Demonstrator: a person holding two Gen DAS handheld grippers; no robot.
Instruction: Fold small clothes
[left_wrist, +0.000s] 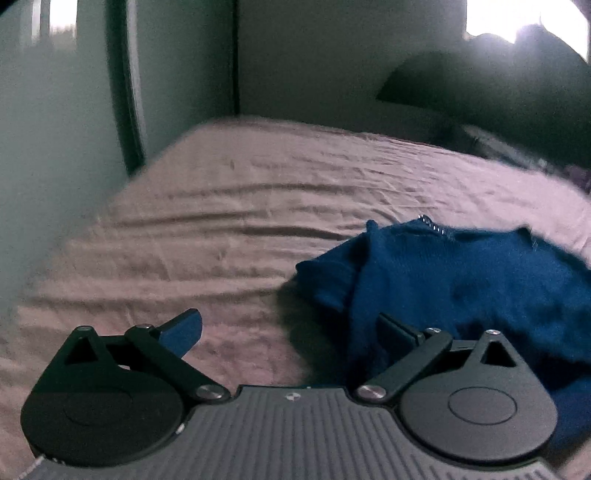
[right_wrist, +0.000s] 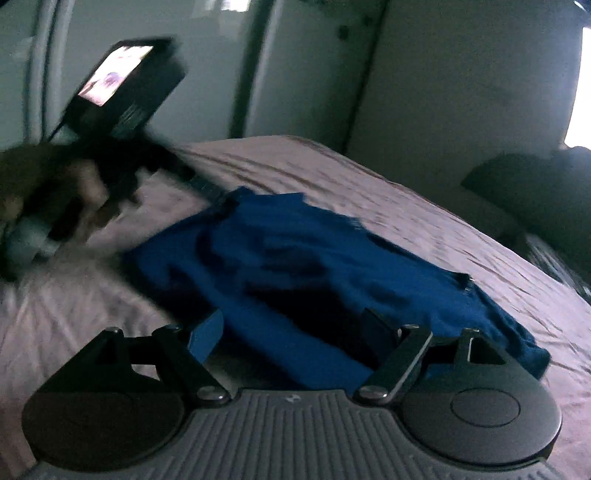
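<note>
A dark blue knitted garment (right_wrist: 295, 266), a small sweater by the look of its ribbed edges, lies rumpled on a bed (right_wrist: 424, 221). In the left wrist view it (left_wrist: 454, 288) sits in the right half of the picture, with one folded edge bulging toward the middle and a short row of pale stitches at its far edge. In the right wrist view it spreads diagonally from the upper middle down to the lower right, creased and partly doubled over.

The left gripper (left_wrist: 291, 334) has its jaws spread wide, nothing between them; its right finger stands over the near edge of the sweater, but whether it touches the fabric cannot be told. The right gripper (right_wrist: 291, 334) is also spread wide, over the near part of the sweater, with cloth showing beyond the gap and neither pad visibly pressing it. In the right wrist view the left gripper (right_wrist: 207, 192), blurred, reaches to the far corner of the sweater, its lit camera screen (right_wrist: 116, 74) up at the top left, and a hand (right_wrist: 88, 181) grips its handle.

The bed is covered with a mauve-pink sheet (left_wrist: 229, 206) full of shallow wrinkles. Dark pillows (left_wrist: 461, 92) lean at its far right end. Pale walls (left_wrist: 306, 55) close the room, with a dark upright frame (left_wrist: 125, 92) on the left and a bright window (left_wrist: 517, 18) at the upper right.
</note>
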